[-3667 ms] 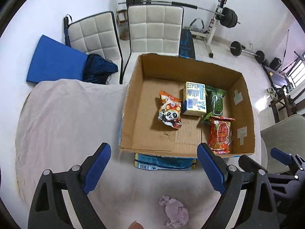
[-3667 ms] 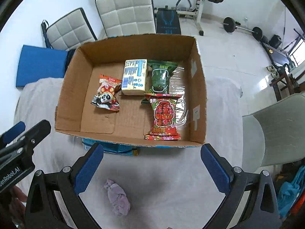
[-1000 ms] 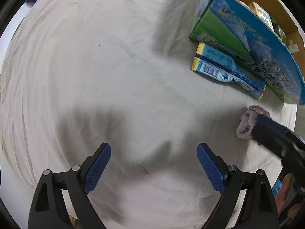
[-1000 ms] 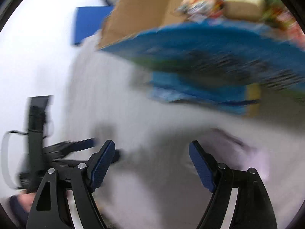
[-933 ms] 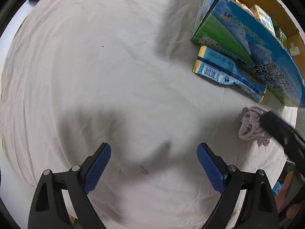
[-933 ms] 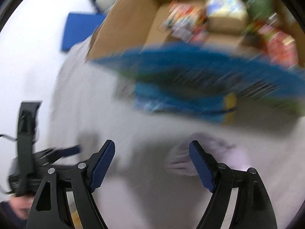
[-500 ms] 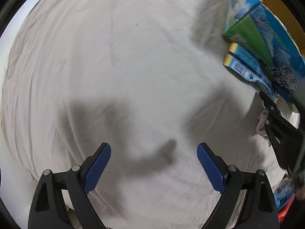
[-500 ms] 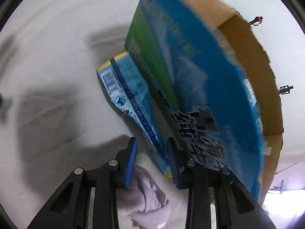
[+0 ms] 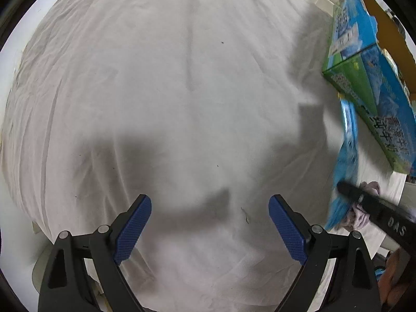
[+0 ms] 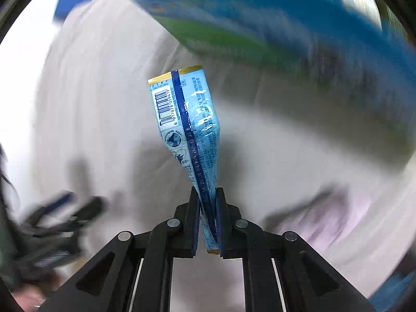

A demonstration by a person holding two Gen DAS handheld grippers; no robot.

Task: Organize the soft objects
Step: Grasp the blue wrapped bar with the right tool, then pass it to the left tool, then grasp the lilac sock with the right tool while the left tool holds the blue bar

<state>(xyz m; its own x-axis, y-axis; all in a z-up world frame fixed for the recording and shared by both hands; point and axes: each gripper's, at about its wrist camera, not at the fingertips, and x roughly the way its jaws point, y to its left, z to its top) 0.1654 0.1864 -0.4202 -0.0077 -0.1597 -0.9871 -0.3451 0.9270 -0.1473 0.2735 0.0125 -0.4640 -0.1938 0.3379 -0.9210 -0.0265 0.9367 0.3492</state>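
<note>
My right gripper (image 10: 207,202) is shut on one end of a light blue snack packet (image 10: 188,119) with a barcode and holds it lifted above the cloth. The packet also shows blurred in the left wrist view (image 9: 347,161), beside the right gripper (image 9: 369,202). A crumpled lilac cloth (image 10: 335,218) lies on the table to the right, seen also in the left wrist view (image 9: 360,214). The blue and green cardboard box (image 9: 377,83) stands at the right, and its side fills the top of the right wrist view (image 10: 273,23). My left gripper (image 9: 209,223) is open and empty over bare cloth.
A creased white tablecloth (image 9: 169,83) covers the table. The table's rounded edge runs along the left and bottom of the left wrist view. The left gripper appears blurred at the lower left of the right wrist view (image 10: 57,223).
My right gripper has shut on the blue packet that lay against the box and lifted it off the cloth. The left gripper has swung further left, away from the box.
</note>
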